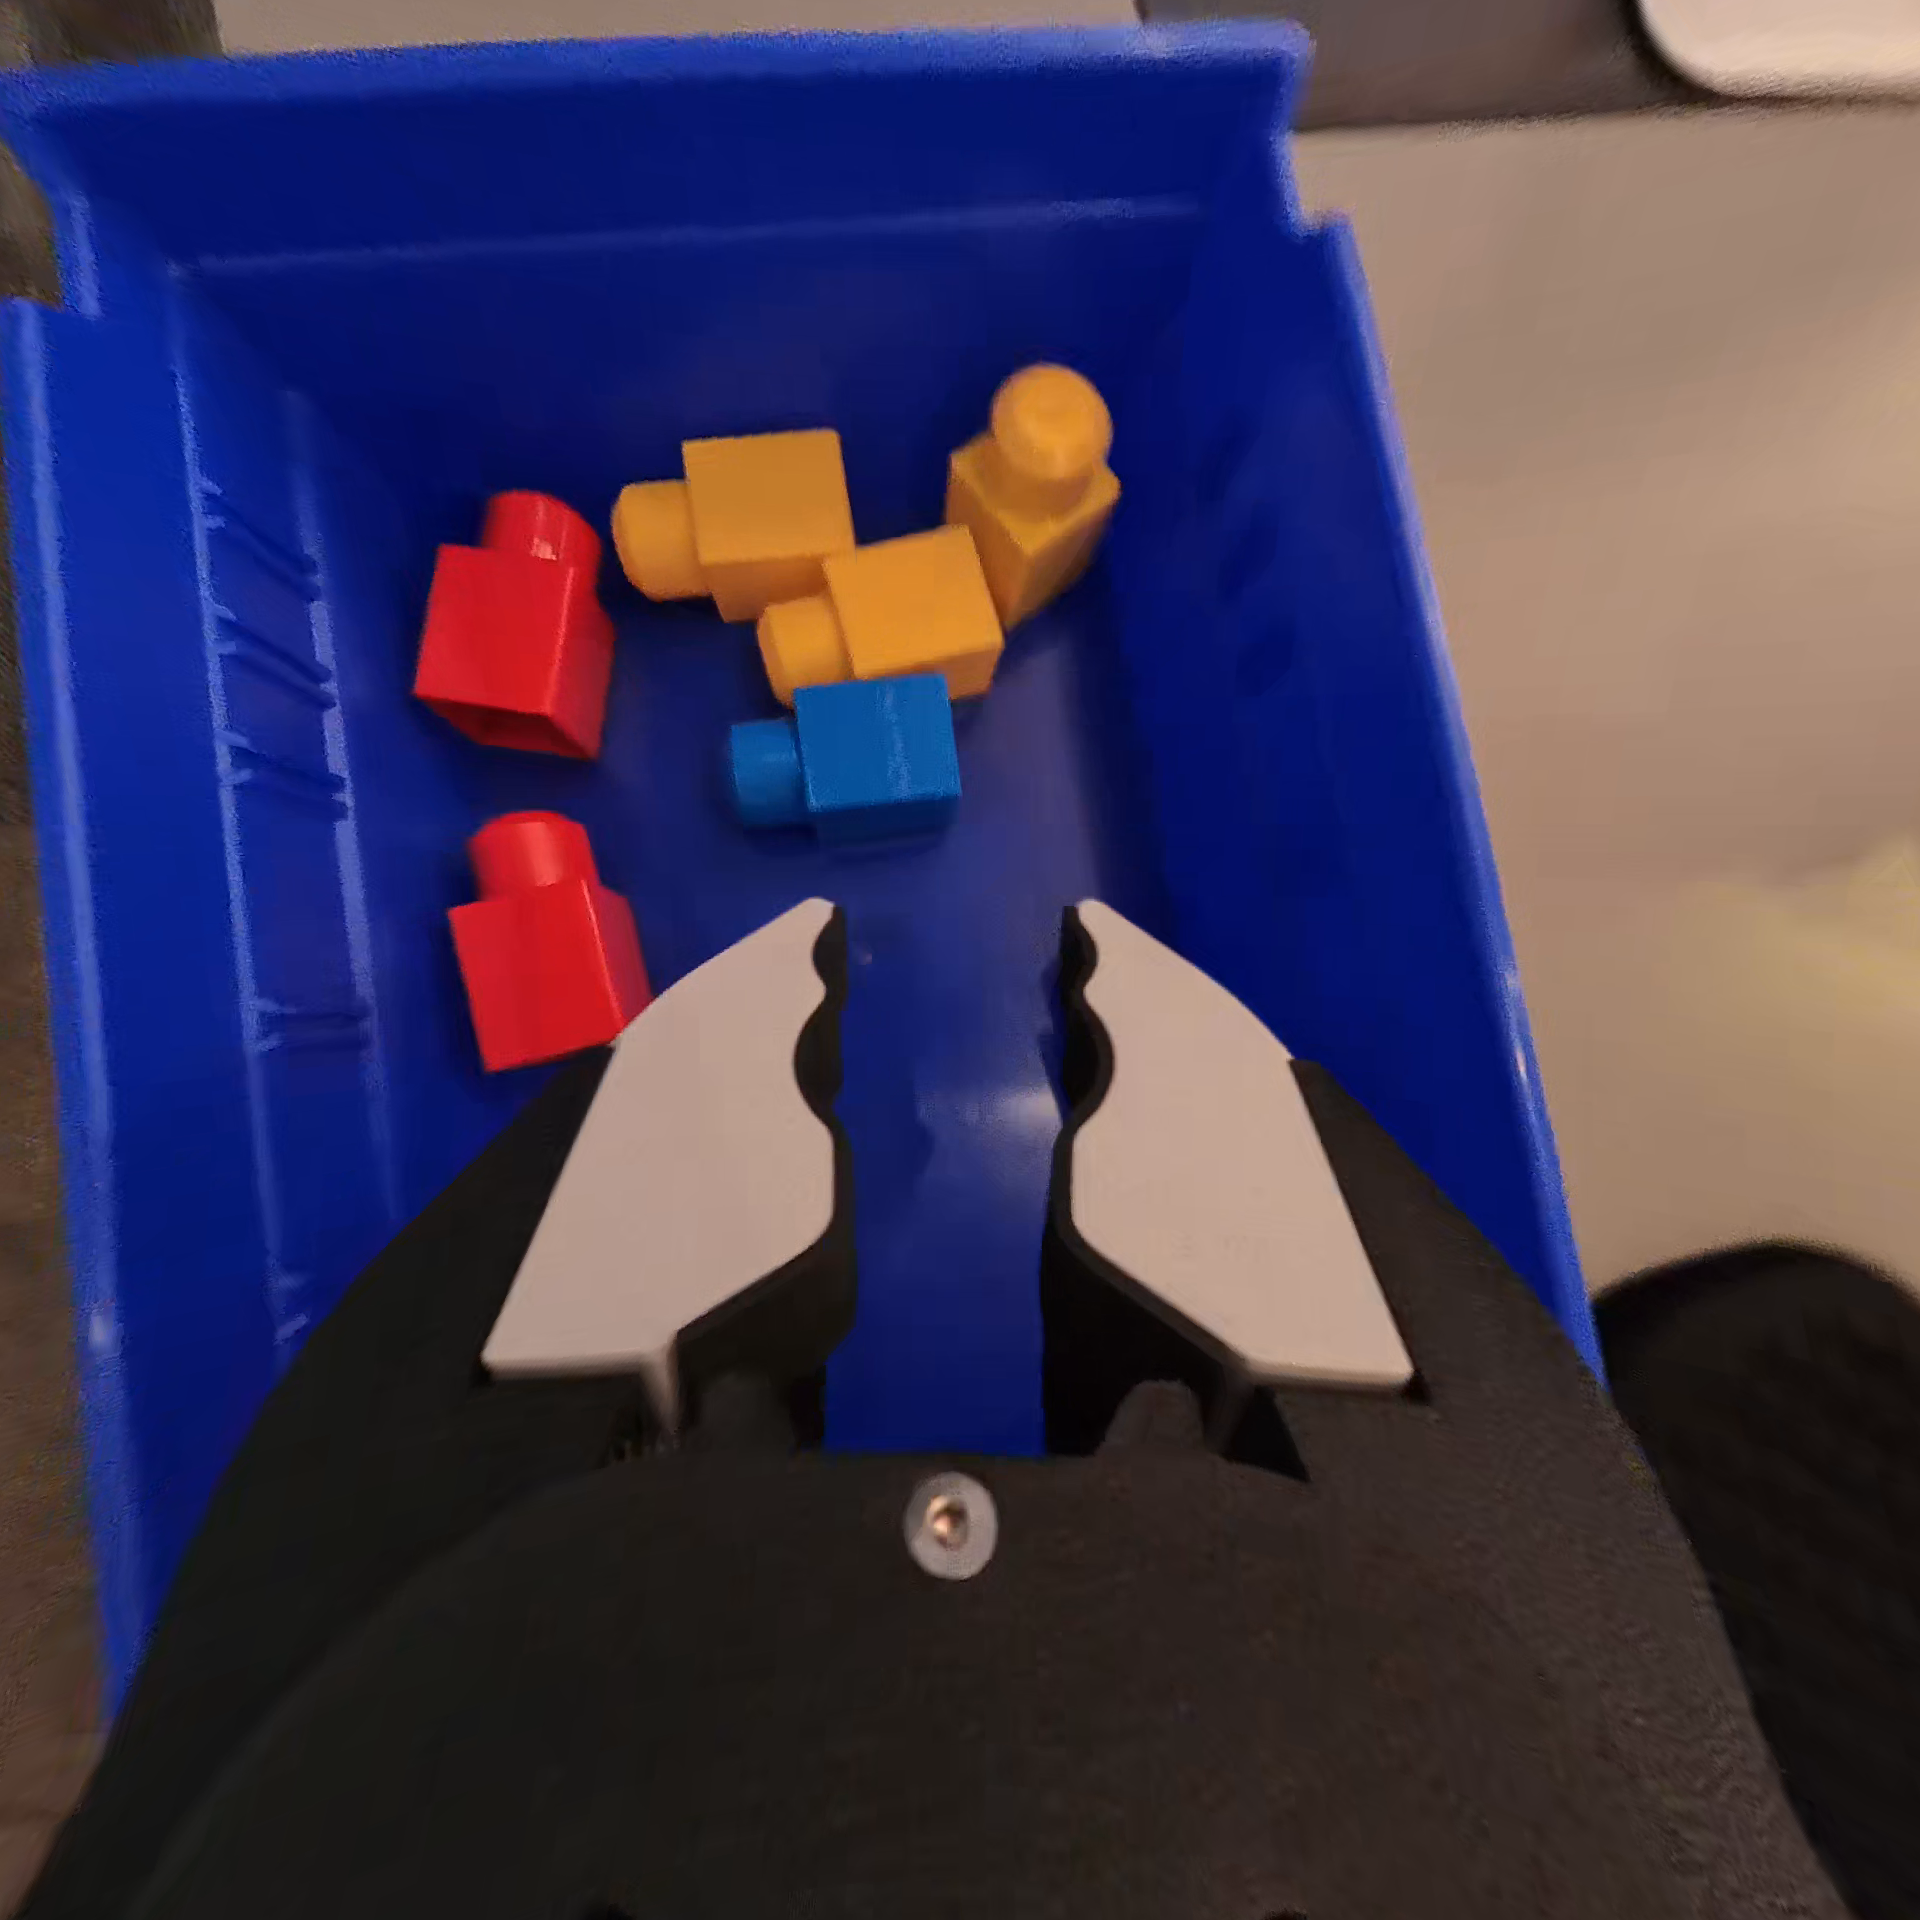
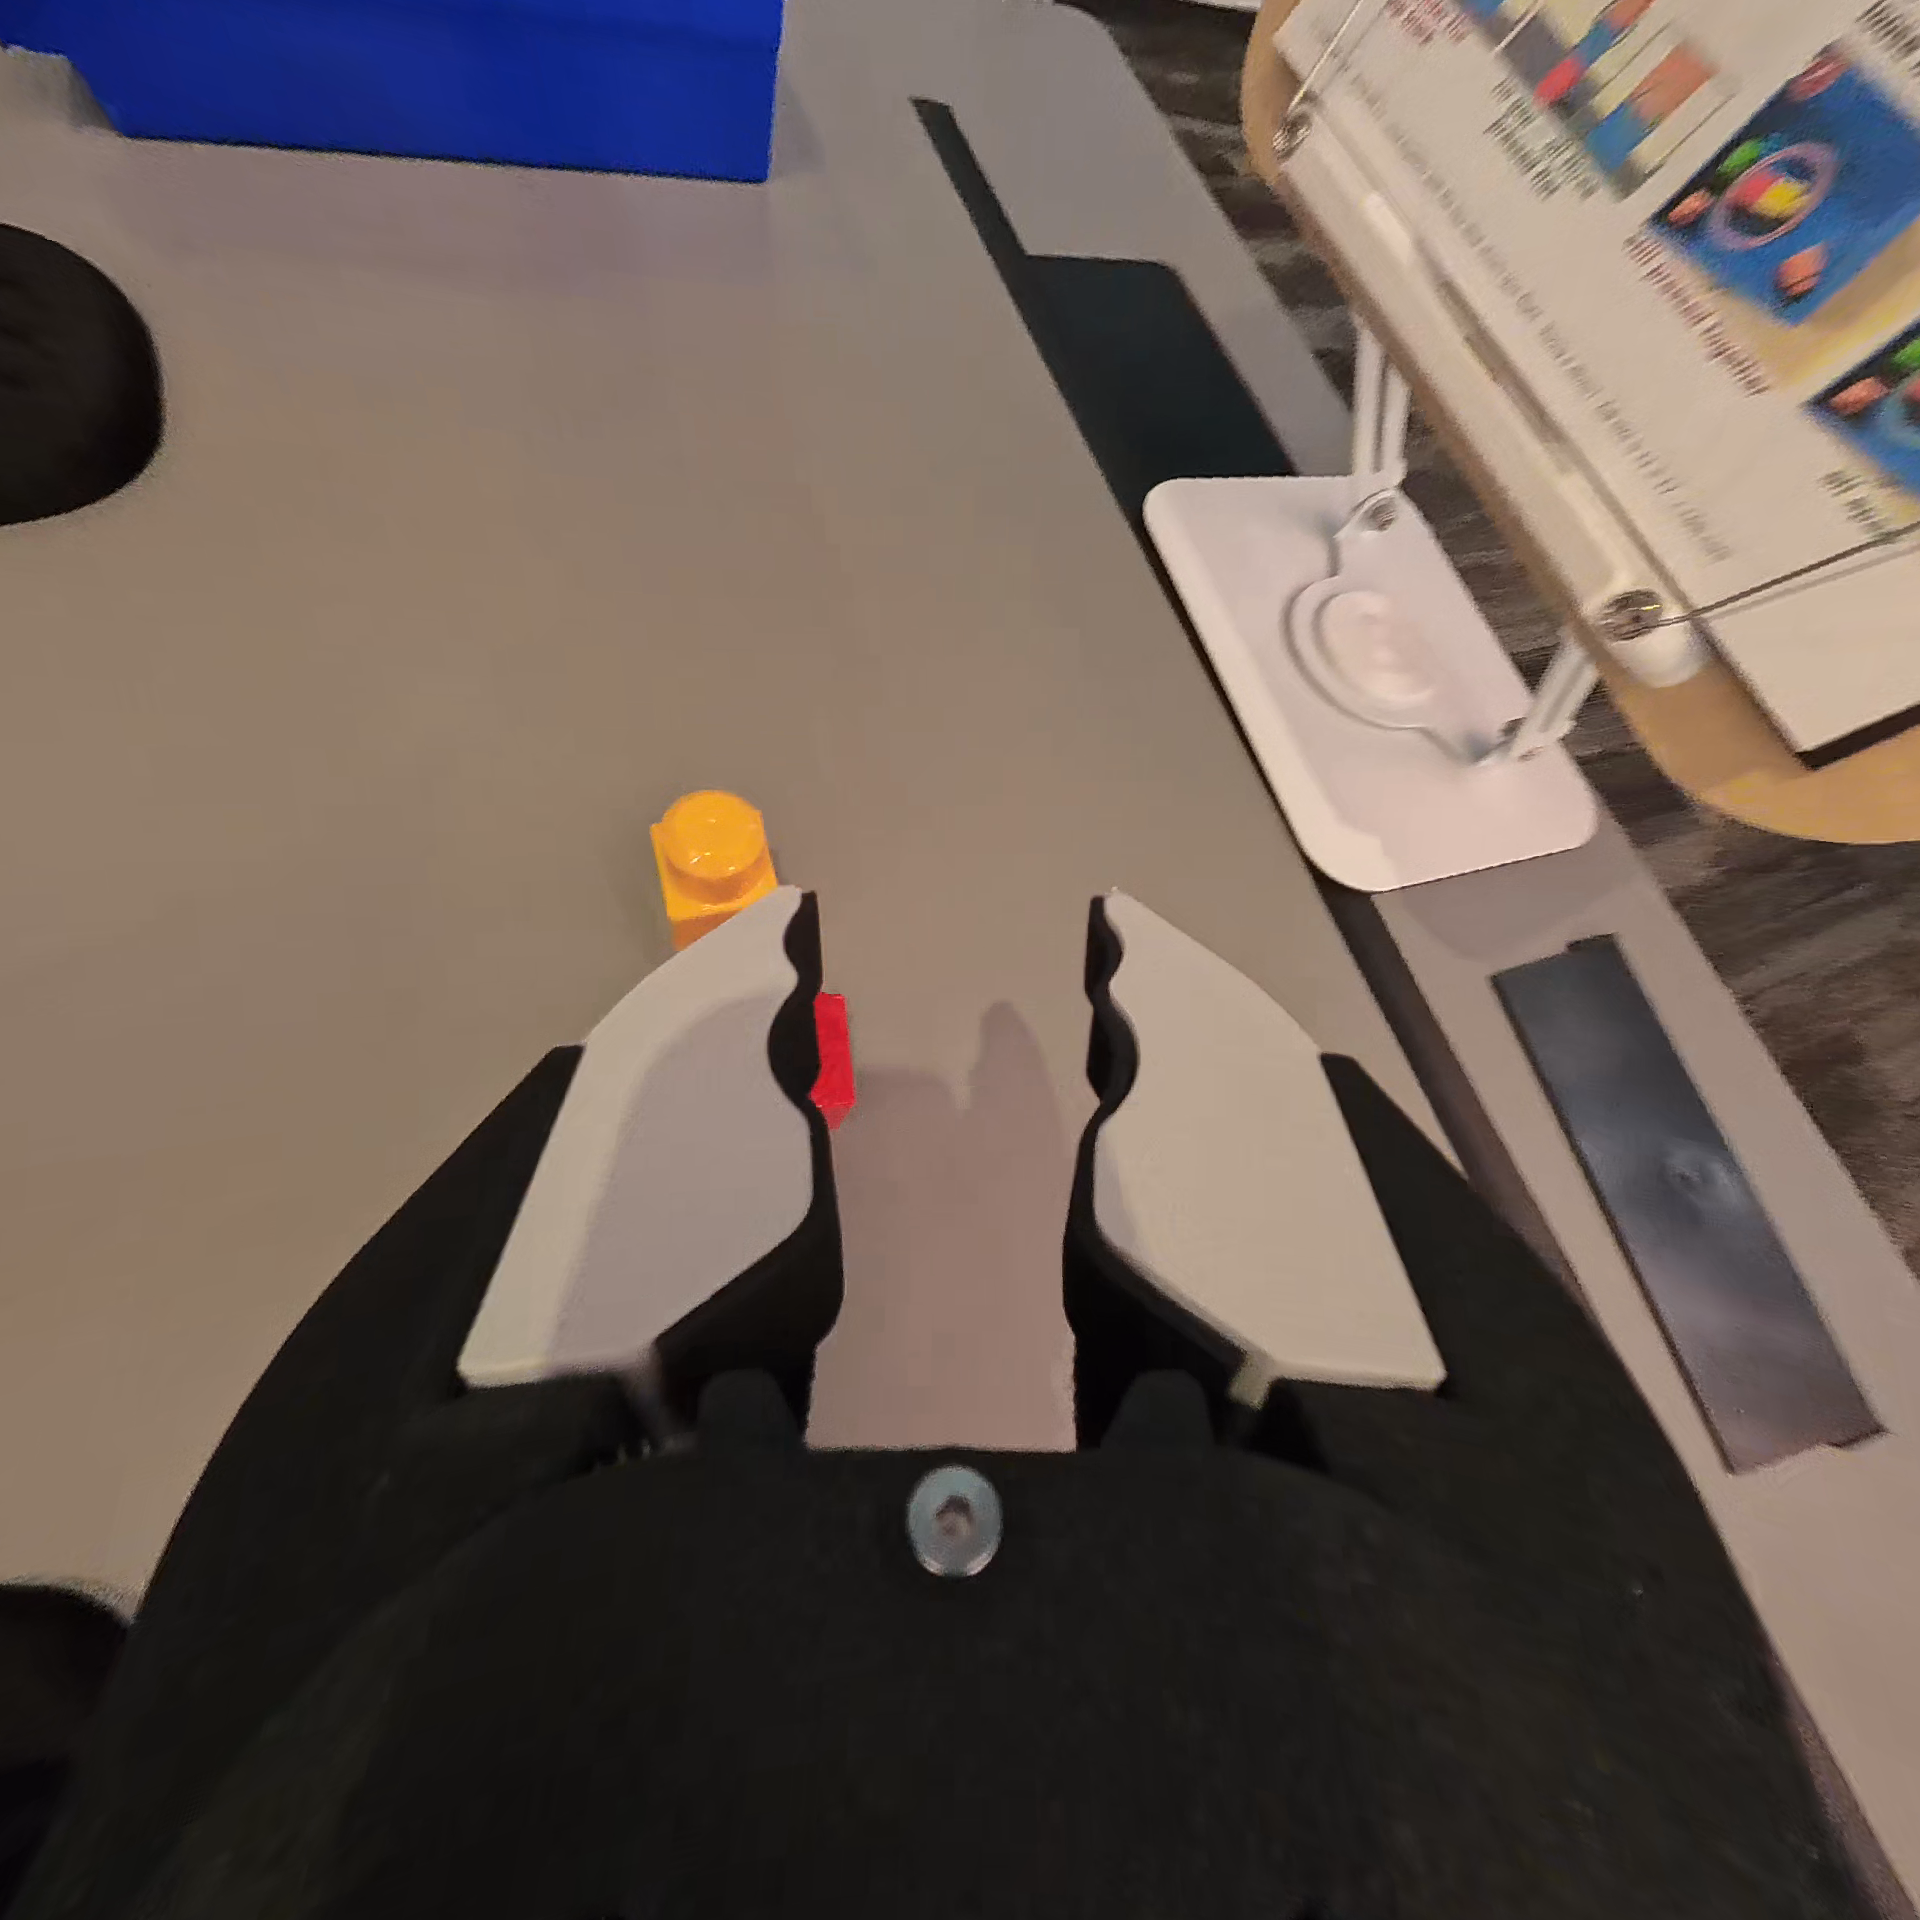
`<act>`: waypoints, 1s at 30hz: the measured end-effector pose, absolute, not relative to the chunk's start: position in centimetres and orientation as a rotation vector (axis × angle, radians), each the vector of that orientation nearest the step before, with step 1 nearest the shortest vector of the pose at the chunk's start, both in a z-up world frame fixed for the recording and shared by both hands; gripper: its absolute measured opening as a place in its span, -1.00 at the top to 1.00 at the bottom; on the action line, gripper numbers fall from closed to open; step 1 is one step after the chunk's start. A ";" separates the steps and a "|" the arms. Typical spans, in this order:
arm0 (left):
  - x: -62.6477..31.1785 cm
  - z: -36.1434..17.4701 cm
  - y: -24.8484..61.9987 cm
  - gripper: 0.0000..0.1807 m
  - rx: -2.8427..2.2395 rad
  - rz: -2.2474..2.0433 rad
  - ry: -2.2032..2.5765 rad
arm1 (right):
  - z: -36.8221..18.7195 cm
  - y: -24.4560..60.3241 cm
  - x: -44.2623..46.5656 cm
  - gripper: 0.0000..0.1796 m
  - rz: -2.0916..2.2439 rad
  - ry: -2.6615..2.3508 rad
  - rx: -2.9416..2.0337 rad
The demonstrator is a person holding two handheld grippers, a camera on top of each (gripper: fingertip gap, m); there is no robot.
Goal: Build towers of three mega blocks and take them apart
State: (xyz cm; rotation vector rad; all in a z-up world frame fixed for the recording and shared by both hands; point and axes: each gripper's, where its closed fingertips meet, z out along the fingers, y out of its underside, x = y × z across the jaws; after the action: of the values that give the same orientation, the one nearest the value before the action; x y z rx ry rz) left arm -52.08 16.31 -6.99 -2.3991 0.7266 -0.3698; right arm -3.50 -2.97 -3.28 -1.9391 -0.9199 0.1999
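Gripper spread on the left (image 1: 951,914), poised inside the bin (image 1: 1226,727); blue block (image 1: 878,753) lies dead ahead, stud pointing left. Right gripper (image 2: 951,914) spread, empty over the worktop (image 2: 468,571).

Six blocks lie in the bin (image 1: 156,727): two by its left wall, four clustered toward its right wall, all short of the bin's far wall.

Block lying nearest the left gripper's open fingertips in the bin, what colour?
Blue: the small blue plastic block lies on its side, seen best in the left wrist view.
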 end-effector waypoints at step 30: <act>-51.5 -12.6 22.9 0.54 -2.688 -0.632 -0.089 | -3.0 -3.4 -4.2 0.54 0.162 -0.988 -1.939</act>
State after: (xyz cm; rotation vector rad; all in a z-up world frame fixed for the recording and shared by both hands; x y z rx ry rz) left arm -51.48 22.95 -12.59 -2.6881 -0.0890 -0.6320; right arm -4.17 -3.37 -2.96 -1.9389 -0.9882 0.1618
